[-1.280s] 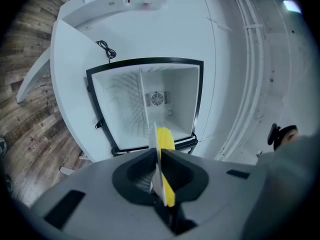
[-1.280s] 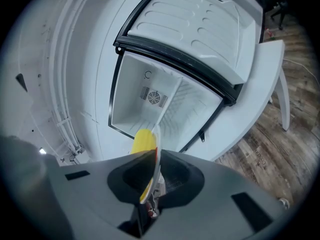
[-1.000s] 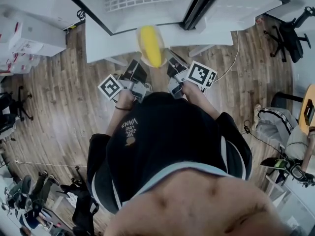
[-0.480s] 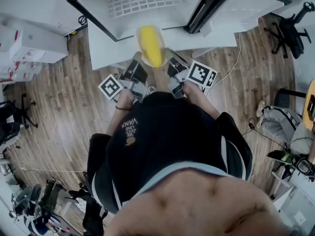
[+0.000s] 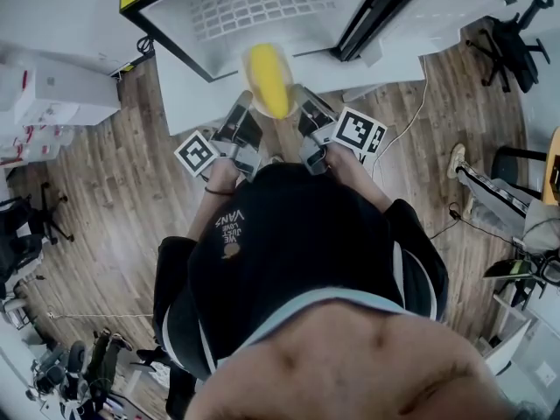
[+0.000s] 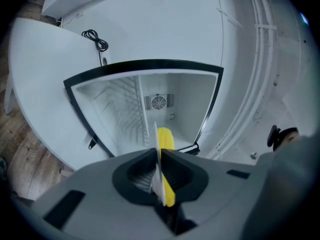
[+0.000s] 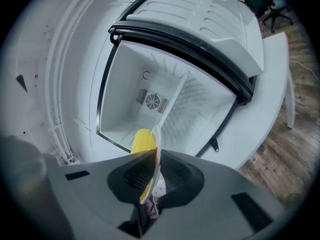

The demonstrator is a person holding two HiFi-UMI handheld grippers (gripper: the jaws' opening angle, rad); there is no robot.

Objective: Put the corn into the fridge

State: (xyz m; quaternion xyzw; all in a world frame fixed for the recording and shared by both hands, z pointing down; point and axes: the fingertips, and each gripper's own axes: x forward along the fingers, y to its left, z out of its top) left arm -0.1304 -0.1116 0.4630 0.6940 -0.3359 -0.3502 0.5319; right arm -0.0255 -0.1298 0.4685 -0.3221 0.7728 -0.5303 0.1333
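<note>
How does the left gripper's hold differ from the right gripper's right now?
The left gripper clamps the plate at its left rim, the right gripper at its right rim. In the left gripper view the corn shows right of the rim; in the right gripper view, left of it. Shared: both are shut on the plate and point into the open fridge.
</note>
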